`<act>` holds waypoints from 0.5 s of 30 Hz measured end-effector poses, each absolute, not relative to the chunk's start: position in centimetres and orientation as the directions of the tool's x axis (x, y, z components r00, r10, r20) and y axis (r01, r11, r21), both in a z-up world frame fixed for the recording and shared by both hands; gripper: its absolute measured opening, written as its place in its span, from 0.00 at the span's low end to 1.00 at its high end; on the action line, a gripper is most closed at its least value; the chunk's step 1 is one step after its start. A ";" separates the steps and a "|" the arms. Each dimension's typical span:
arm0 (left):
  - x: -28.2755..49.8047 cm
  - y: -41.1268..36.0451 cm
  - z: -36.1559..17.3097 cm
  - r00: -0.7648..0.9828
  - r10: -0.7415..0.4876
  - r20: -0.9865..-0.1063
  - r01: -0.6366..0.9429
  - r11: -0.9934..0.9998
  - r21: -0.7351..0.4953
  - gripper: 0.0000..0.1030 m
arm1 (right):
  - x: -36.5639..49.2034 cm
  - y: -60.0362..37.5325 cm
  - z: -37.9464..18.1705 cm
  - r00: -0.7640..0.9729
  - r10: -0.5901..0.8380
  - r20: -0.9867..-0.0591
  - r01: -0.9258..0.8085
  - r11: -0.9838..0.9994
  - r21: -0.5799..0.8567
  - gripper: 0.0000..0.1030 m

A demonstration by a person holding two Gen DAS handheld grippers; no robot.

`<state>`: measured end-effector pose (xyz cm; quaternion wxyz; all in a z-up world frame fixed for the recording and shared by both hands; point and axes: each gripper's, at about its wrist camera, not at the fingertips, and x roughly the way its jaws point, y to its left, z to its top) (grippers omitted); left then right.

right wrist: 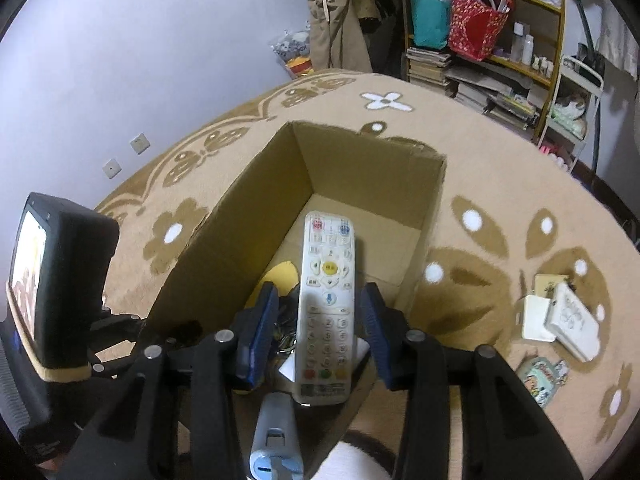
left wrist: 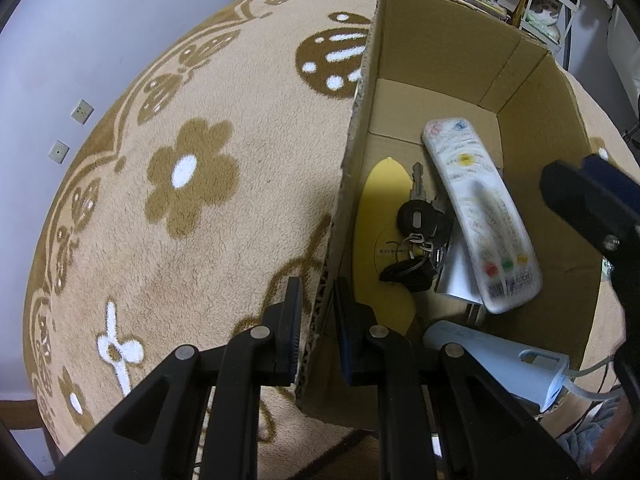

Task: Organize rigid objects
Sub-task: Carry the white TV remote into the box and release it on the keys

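An open cardboard box [left wrist: 440, 48] stands on a beige flowered blanket [left wrist: 192, 184]. My left gripper [left wrist: 318, 292] is shut on the box's left wall, one finger outside and one inside. A white remote [left wrist: 480, 216] lies slanted in the box over a bunch of keys [left wrist: 420, 240], a yellow oval piece [left wrist: 376, 232] and a silver item [left wrist: 456, 276]. A pale blue device [left wrist: 496, 356] rests at the near end. In the right wrist view my right gripper [right wrist: 319, 292] stands open above the box [right wrist: 360, 172]. The remote [right wrist: 328, 304] lies between its blue pads without touching them.
Outside the box to the right, white boxes [right wrist: 560, 320] and a cartoon pouch [right wrist: 540, 376] lie on the blanket [right wrist: 500, 160]. Crowded shelves [right wrist: 480, 40] stand behind at the back right, and a pale wall with sockets [right wrist: 120, 160] on the left.
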<state>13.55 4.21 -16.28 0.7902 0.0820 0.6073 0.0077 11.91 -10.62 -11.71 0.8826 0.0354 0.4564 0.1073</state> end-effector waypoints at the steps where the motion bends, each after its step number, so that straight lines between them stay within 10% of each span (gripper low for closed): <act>1: 13.5 4.2 -16.3 0.263 0.112 -0.958 0.089 0.986 0.140 0.16 | 11.9 -10.8 -11.5 0.569 0.216 -0.793 -0.151 0.976 0.158 0.66; 6: 13.6 4.2 -16.3 0.262 0.112 -0.959 0.087 0.986 0.139 0.16 | 12.0 -12.2 -10.4 0.601 0.188 -0.777 -0.104 0.982 0.157 0.89; 15: 13.6 4.1 -16.3 0.263 0.114 -0.958 0.090 0.986 0.142 0.16 | 12.1 -16.6 -10.0 0.619 0.100 -0.779 0.022 0.989 0.145 0.91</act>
